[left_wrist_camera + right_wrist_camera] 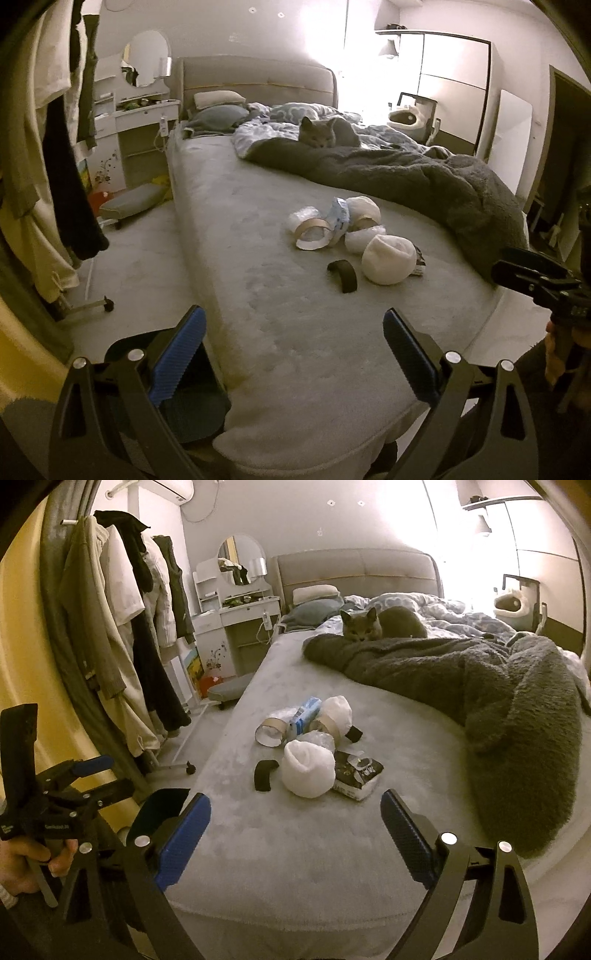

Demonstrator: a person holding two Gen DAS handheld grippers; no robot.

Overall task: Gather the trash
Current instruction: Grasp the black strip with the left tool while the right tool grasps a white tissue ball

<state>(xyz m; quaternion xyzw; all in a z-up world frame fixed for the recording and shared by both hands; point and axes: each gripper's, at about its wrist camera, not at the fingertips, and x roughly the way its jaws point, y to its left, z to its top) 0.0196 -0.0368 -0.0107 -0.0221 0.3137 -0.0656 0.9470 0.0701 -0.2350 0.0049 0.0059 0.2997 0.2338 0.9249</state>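
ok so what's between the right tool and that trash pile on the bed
Only bare grey bedsheet lies between the open right tool and the trash pile; its nearest piece is the curved black strip. The right wrist view shows it.

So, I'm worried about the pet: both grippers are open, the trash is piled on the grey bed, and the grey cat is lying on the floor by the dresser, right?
Not quite. The grey cat lies on the dark fleece blanket on the grey bed, behind the trash pile, as the right wrist view shows. Left gripper and right gripper are open.
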